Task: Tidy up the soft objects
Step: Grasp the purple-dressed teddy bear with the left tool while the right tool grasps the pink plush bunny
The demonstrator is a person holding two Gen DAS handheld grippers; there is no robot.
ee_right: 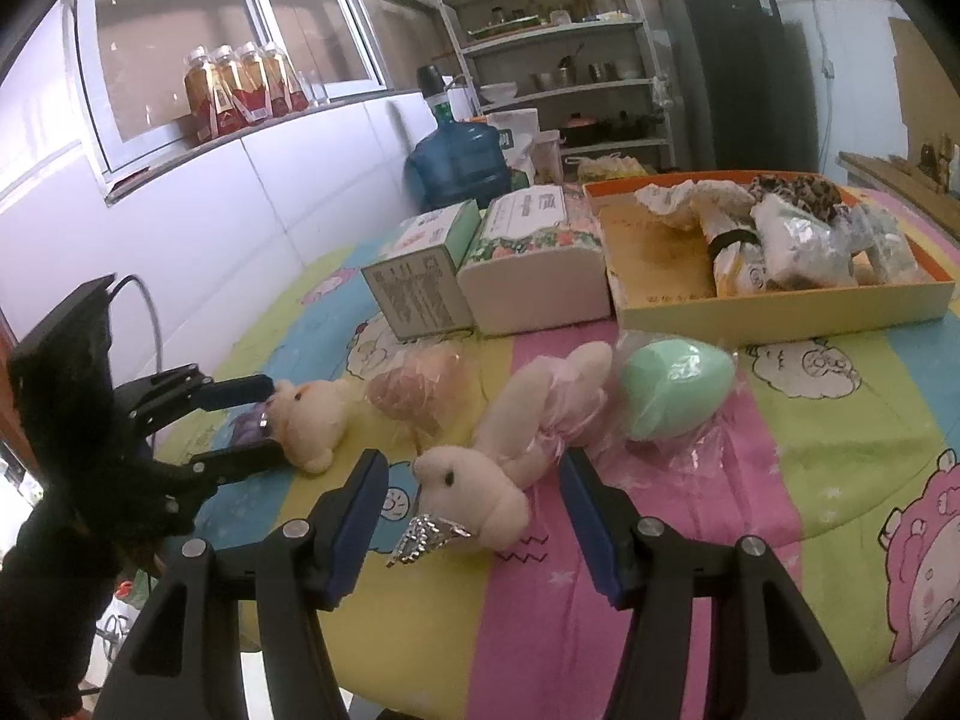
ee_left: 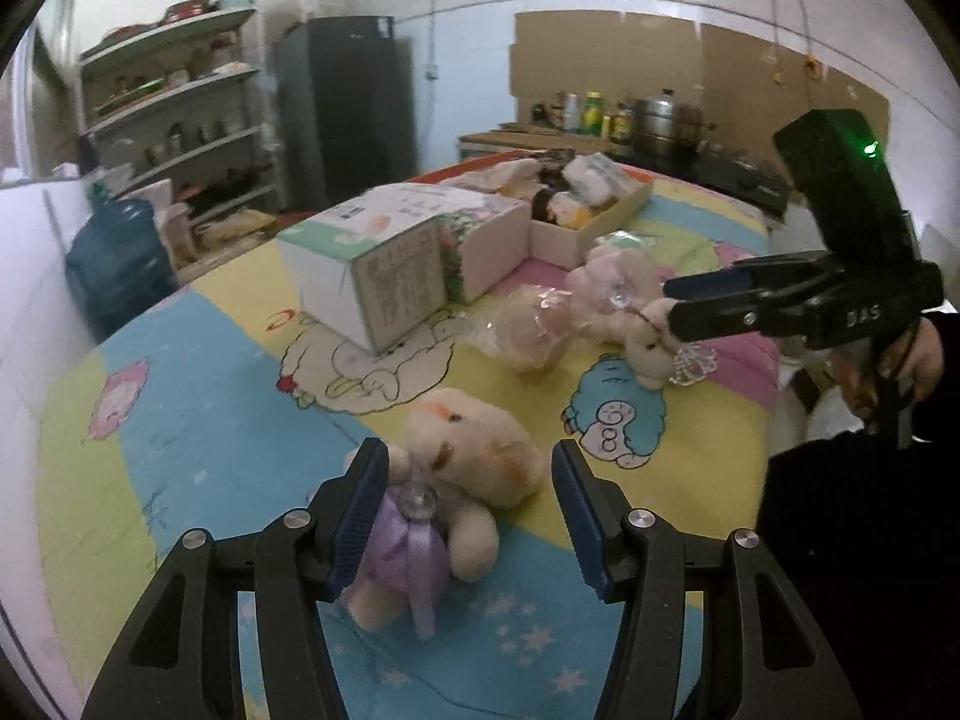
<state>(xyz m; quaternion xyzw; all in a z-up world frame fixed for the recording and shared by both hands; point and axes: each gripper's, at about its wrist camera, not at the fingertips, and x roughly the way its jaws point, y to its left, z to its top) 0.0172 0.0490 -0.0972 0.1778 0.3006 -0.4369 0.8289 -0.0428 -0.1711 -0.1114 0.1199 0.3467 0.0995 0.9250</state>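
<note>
Step, by my read: both grippers set to grab one plush each.

Left gripper [ee_left: 471, 516] spread wide around cream bear [ee_left: 462, 468], purple bow by left pad. Bear sits off-centre; shift left before closing, pinch body, not bow.

Right gripper [ee_right: 474, 516] also spread, straddling pink bunny [ee_right: 510, 462] head; silver bow in front. Grab head or torso, avoid bow.

Both low, near-level over tablecloth [ee_right: 810, 420]. Tray [ee_right: 780, 312] at far side, likely drop spot.

— Left wrist view? Looked low and close along open fingers [ee_left: 375, 510] across the tablecloth [ee_left: 180, 420] toward the stove [ee_left: 708, 156].
— Right wrist view? Faced the window [ee_right: 228, 60], equally low. Shared the boxes [ee_right: 480, 258] and both bears.
</note>
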